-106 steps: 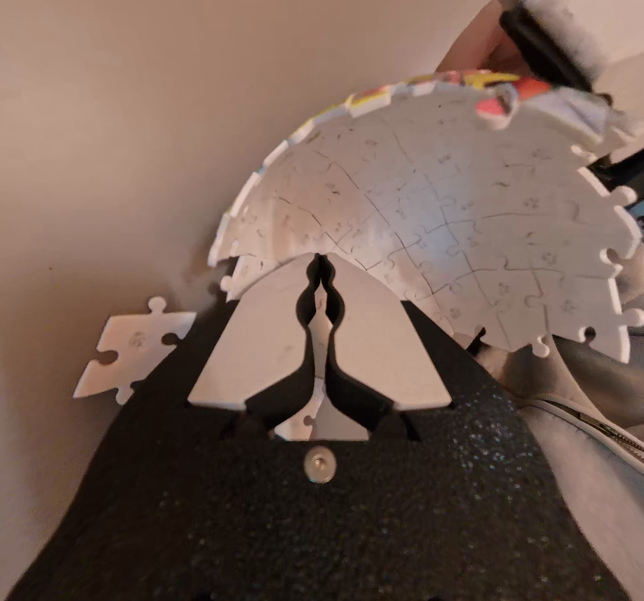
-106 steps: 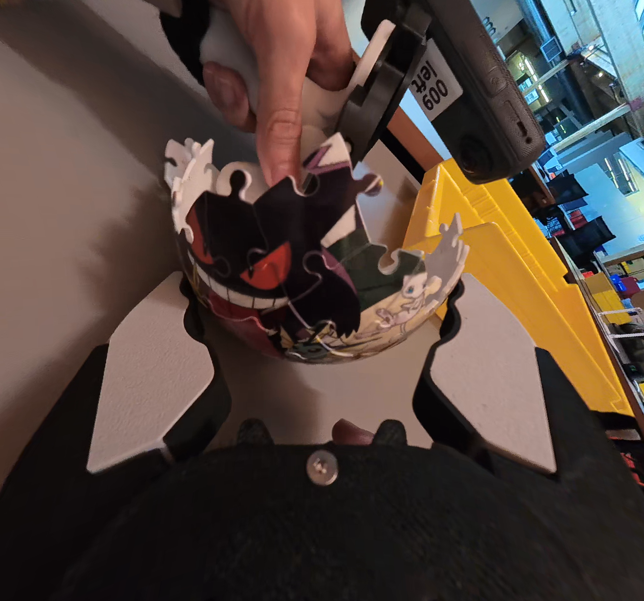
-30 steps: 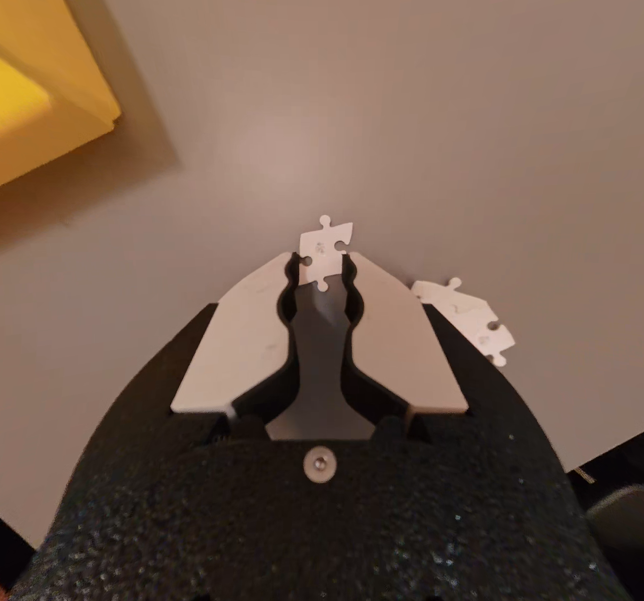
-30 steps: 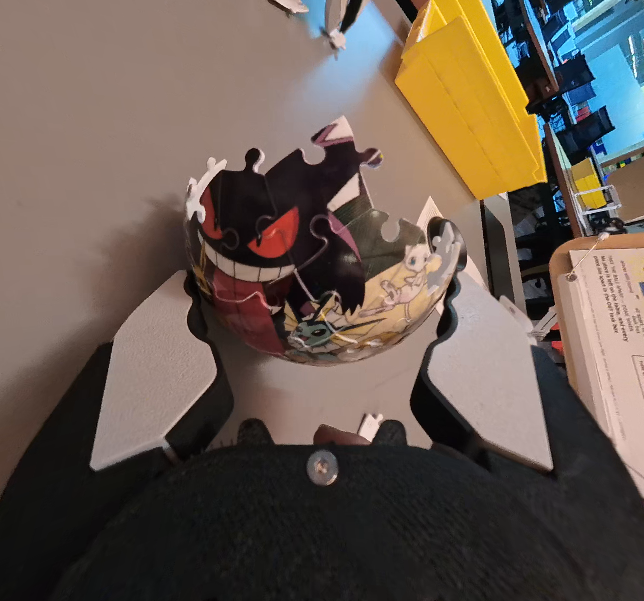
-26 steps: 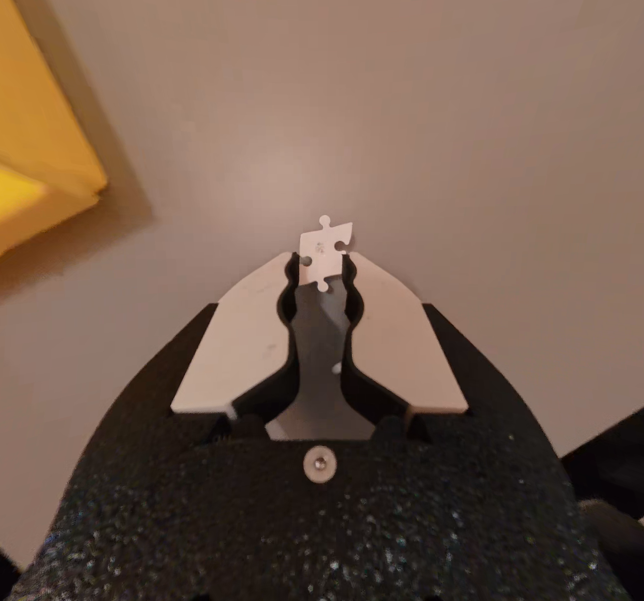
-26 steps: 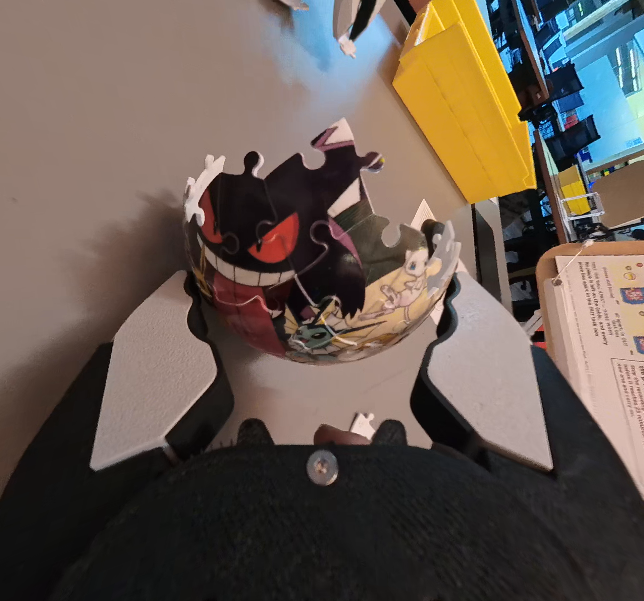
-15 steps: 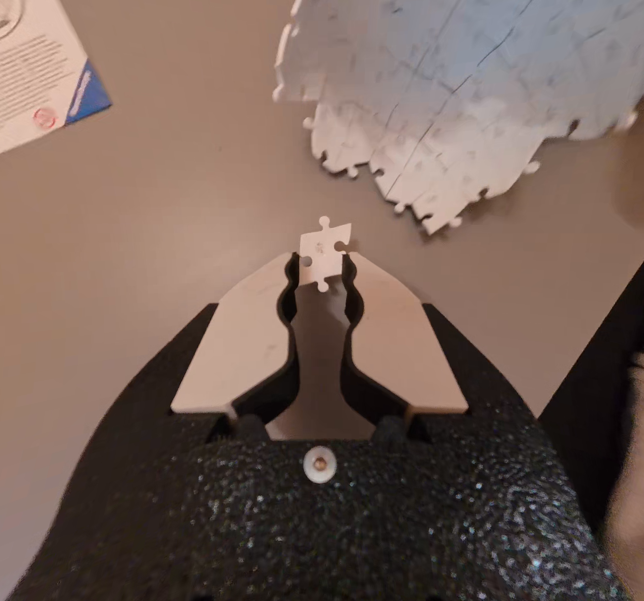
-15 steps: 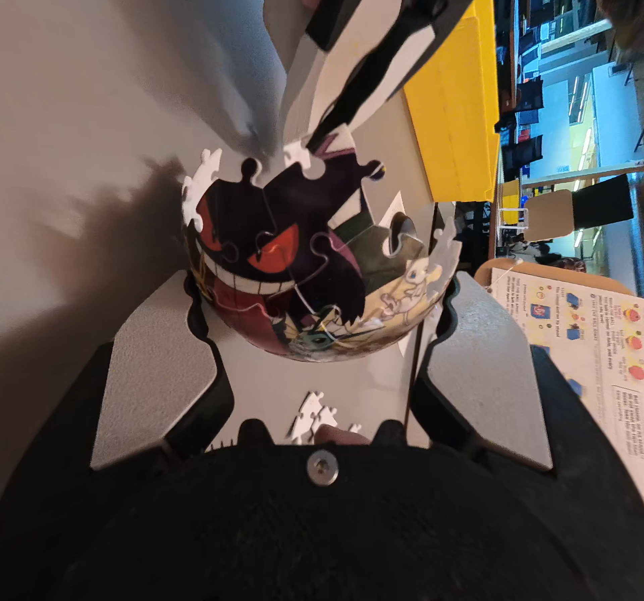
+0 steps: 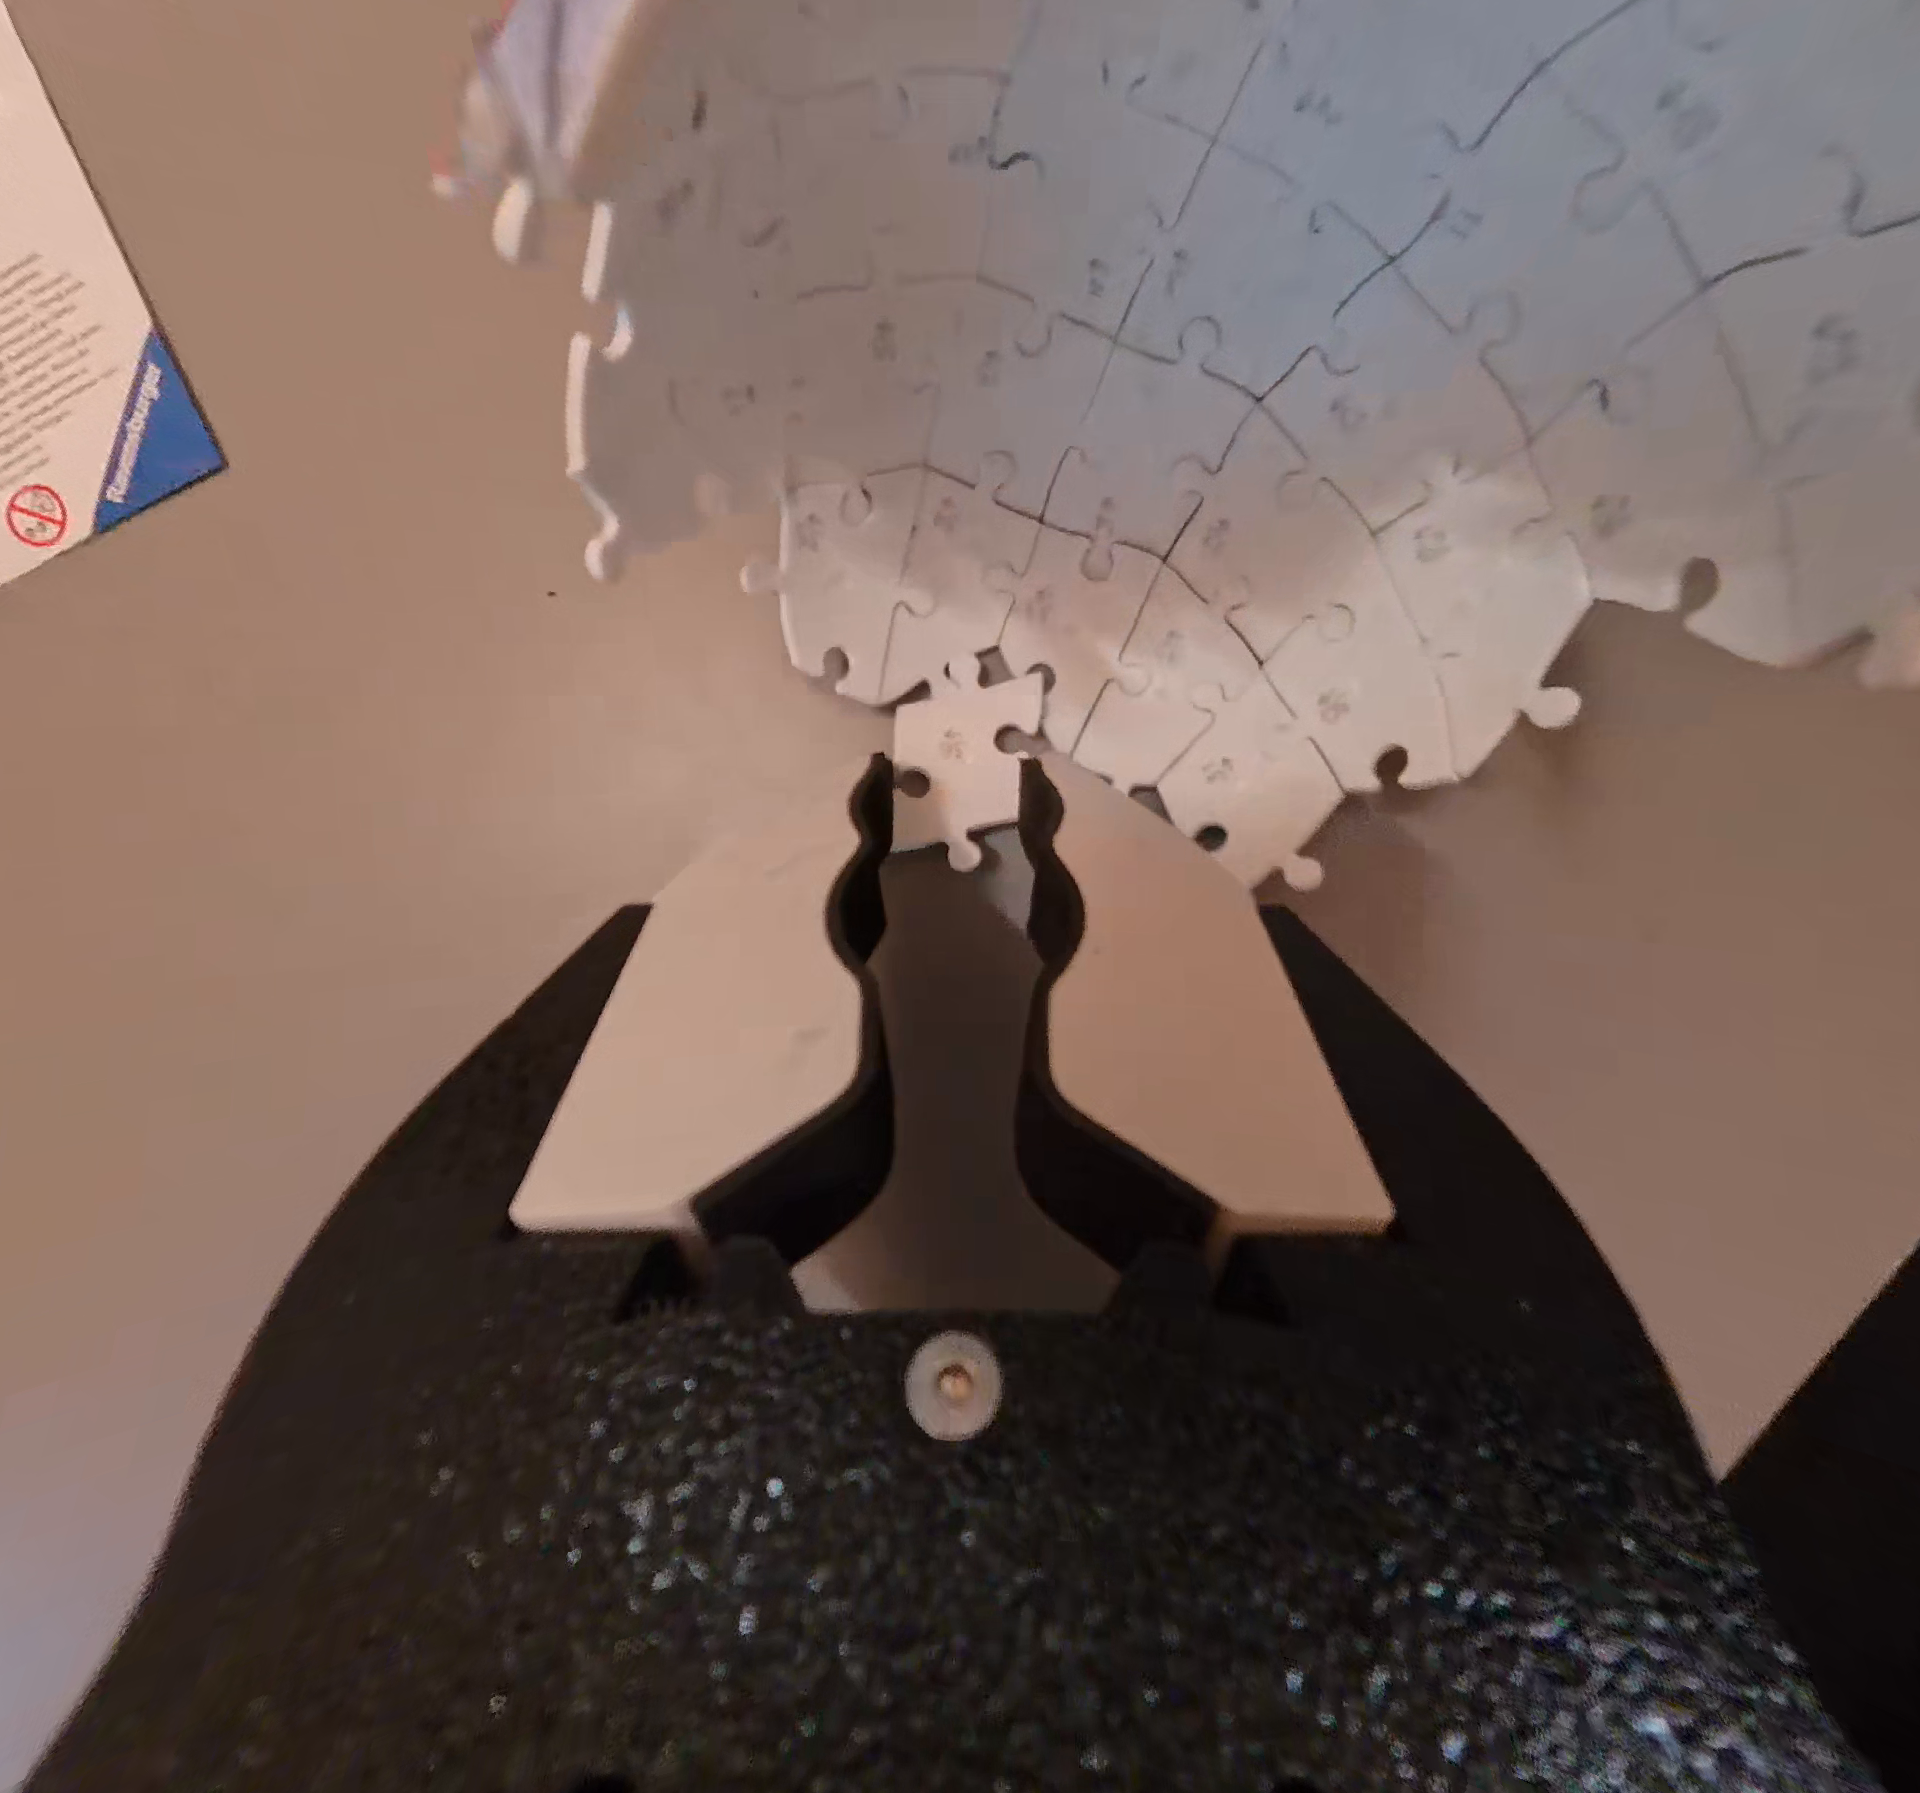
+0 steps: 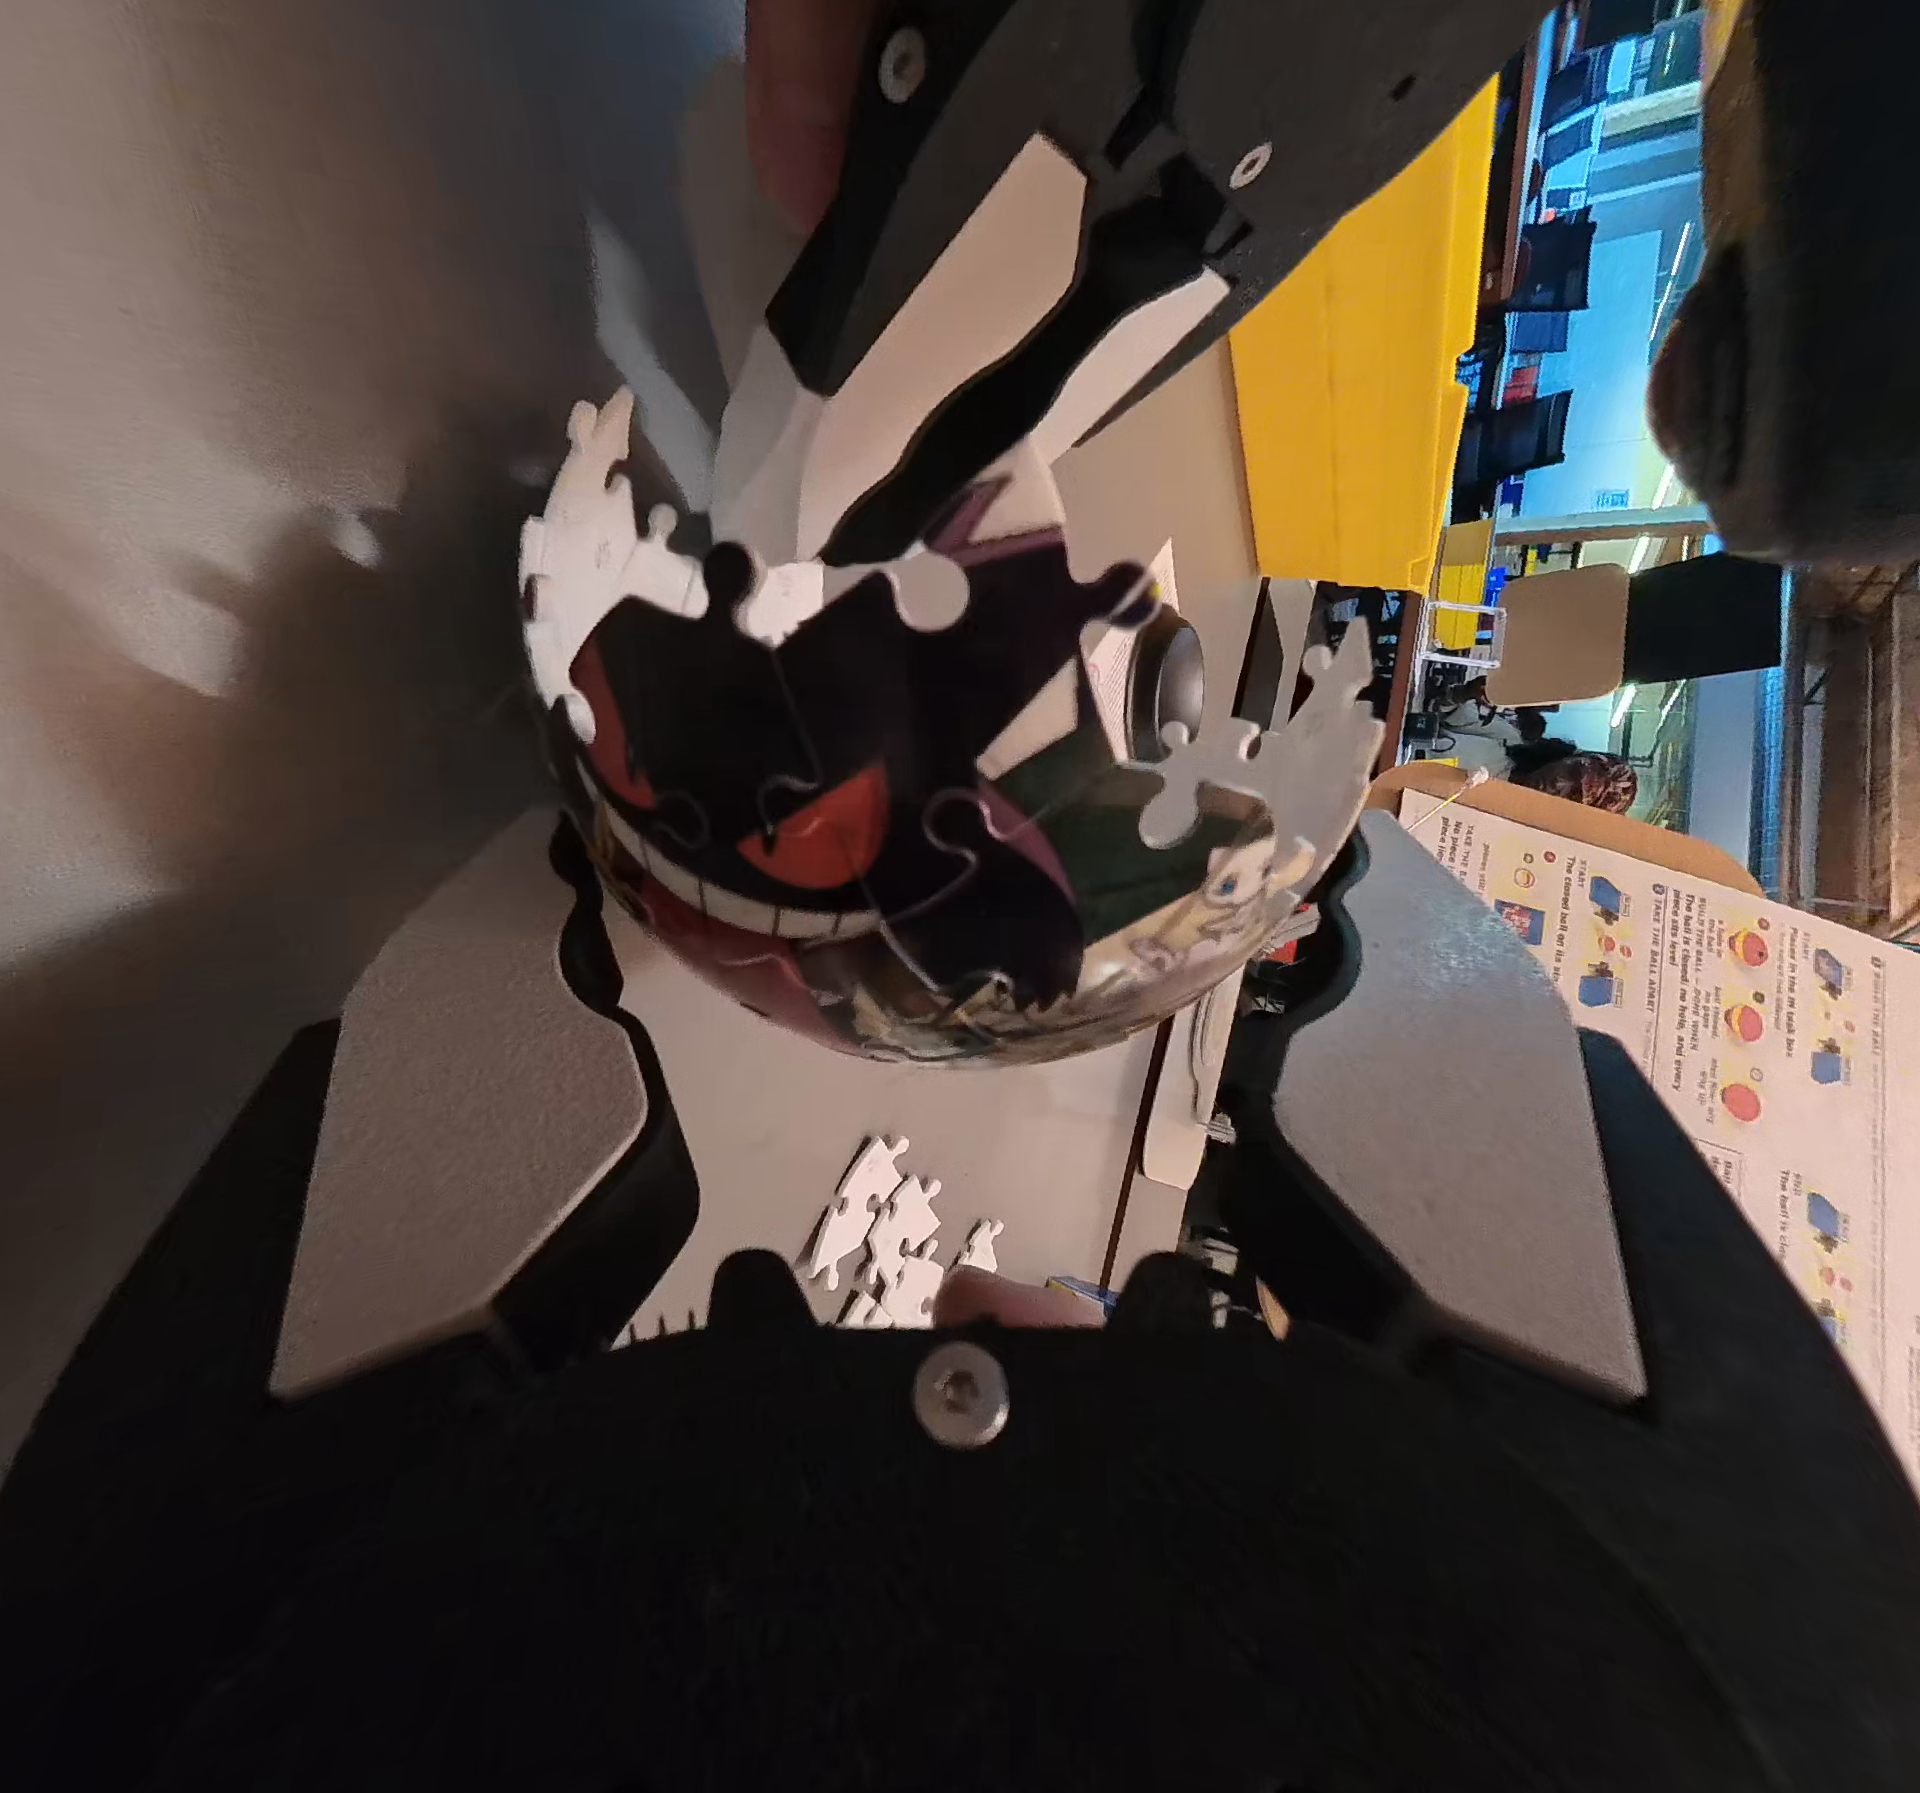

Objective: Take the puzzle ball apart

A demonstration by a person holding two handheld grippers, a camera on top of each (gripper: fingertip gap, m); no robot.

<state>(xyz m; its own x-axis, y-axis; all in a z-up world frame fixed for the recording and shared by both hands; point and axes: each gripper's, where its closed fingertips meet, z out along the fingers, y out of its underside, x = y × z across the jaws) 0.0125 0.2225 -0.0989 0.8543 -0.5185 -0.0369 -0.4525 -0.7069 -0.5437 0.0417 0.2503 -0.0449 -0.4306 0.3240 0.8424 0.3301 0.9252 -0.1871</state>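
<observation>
your left hand-held gripper (image 9: 956, 787) has its fingers drawn in to a narrow gap, and between the tips it pinches a single small white puzzle piece (image 9: 968, 756), blank side toward the camera. the piece's far edge sits right against the ragged rim of the half-open puzzle ball shell (image 9: 1247, 341), whose pale, curved inner face with its interlocking seams fills the upper right of the left wrist view; whether the piece is locked into the rim or only touching it, you cannot tell. beneath lies the plain beige tabletop (image 9: 312, 860), and a white printed leaflet with a blue corner (image 9: 73, 372) lies on it at the left edge.

your right hand-held gripper (image 10: 956, 870) is spread wide, with its two grey fingers pressed against opposite sides of the shell (image 10: 883, 839). from this side the shell shows its glossy printed outside: a dark cartoon face with red eyes and a white grin. its open, jagged rim points away from the camera. the left hand-held gripper (image 10: 821, 538) comes down from above, tips at that rim. a few loose white puzzle pieces (image 10: 883, 1234) lie on the tabletop under the shell. a yellow plastic bin (image 10: 1351, 372) stands behind, and a printed instruction sheet (image 10: 1714, 1037) is at the right.
</observation>
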